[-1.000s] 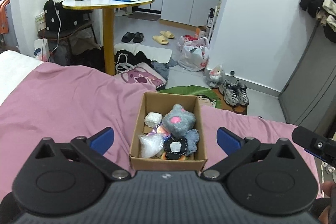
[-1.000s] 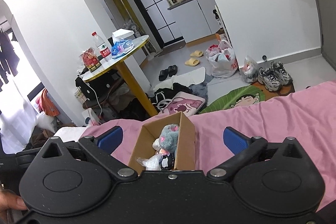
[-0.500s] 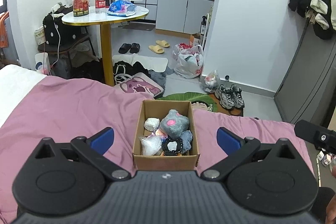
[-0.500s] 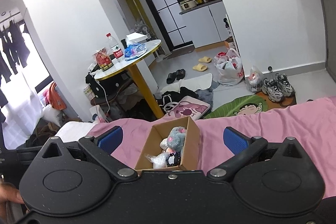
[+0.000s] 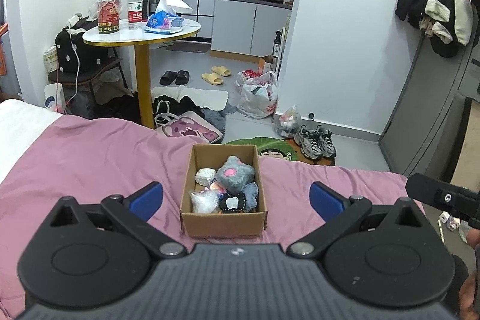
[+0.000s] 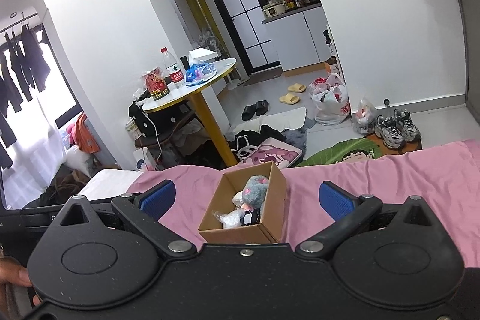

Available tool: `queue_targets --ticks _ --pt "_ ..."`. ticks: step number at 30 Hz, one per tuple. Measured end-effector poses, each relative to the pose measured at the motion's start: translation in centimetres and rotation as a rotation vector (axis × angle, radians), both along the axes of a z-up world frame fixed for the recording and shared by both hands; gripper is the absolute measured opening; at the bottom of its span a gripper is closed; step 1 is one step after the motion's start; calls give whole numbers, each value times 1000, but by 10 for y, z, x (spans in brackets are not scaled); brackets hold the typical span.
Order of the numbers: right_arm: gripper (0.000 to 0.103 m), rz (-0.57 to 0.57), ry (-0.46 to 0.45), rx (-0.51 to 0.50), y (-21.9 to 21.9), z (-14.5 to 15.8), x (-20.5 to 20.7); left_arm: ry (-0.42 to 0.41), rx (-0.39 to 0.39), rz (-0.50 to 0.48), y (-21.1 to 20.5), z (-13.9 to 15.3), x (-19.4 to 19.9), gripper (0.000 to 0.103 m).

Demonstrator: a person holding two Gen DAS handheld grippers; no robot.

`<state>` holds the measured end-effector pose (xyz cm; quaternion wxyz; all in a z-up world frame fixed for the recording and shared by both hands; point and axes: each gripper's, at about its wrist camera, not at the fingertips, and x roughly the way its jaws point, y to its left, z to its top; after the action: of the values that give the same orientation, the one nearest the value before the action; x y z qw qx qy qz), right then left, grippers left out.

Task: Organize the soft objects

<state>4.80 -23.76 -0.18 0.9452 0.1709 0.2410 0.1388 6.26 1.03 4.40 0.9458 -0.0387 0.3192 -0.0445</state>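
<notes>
A small brown cardboard box (image 5: 223, 219) sits on a pink bed sheet (image 5: 90, 164), near the foot edge of the bed. The box is open at the top. Inside it lies a fluffy grey soft toy with a pink spot (image 5: 235, 173), leaning toward the far right corner. Just beside it, on the left, is a little white crumpled ball (image 5: 205, 176). At the front left of the box is a clear crinkly plastic bag (image 5: 205, 200), and next to that is a black soft thing with a white patch (image 5: 232, 202). All the soft things touch each other in a pile.

The left gripper (image 5: 236, 197) hangs over the sheet in front of the box, with its two blue fingers (image 5: 147, 197) spread wide and nothing between them. The right gripper (image 6: 244, 197) is also spread wide and holds nothing; from its camera the box (image 6: 240, 231) shows between its blue fingers (image 6: 333, 200).

Past the bed stands a round white table with a yellow leg (image 5: 141, 33). A clear water bottle with a red cap (image 5: 135, 6) stands on it. Grey sneakers (image 5: 315, 140) rest on the floor by the wall.
</notes>
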Motion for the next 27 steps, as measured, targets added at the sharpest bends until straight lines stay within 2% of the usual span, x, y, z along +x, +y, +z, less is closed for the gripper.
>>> queue_targets --ticks 14,27 --pt "103 18 13 -39 1 -7 -22 -6 6 -8 0 -6 -20 103" --pt "103 26 18 -73 5 -12 -26 2 15 1 1 -13 -25 103"
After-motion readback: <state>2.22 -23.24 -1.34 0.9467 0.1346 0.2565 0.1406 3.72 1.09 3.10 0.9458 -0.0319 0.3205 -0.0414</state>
